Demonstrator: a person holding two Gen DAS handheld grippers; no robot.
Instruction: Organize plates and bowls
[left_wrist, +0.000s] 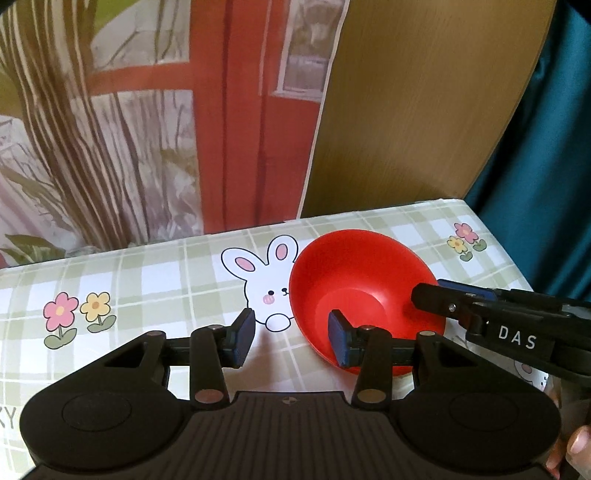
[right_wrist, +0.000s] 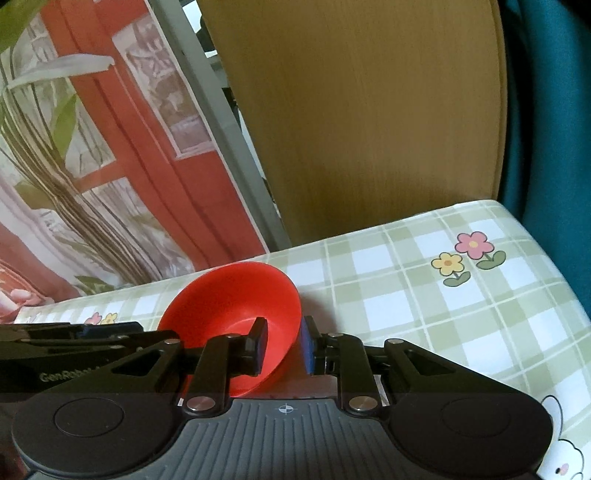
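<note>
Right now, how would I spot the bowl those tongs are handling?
Find the table with the green checked cloth. Near its far edge, beside a printed white rabbit, sits the red bowl, tilted, its rim between the right tongs. It is the only solid red dish there.

A plain red bowl (left_wrist: 365, 291) on a green-and-white checked tablecloth (left_wrist: 155, 284) printed with a white, pink-eared rabbit (left_wrist: 264, 280) and pink and yellow flowers (left_wrist: 75, 314) — black grippers (left_wrist: 291, 338) with blue pads (left_wrist: 338, 341), a teal curtain (left_wrist: 546, 155) past the far edge.
</note>
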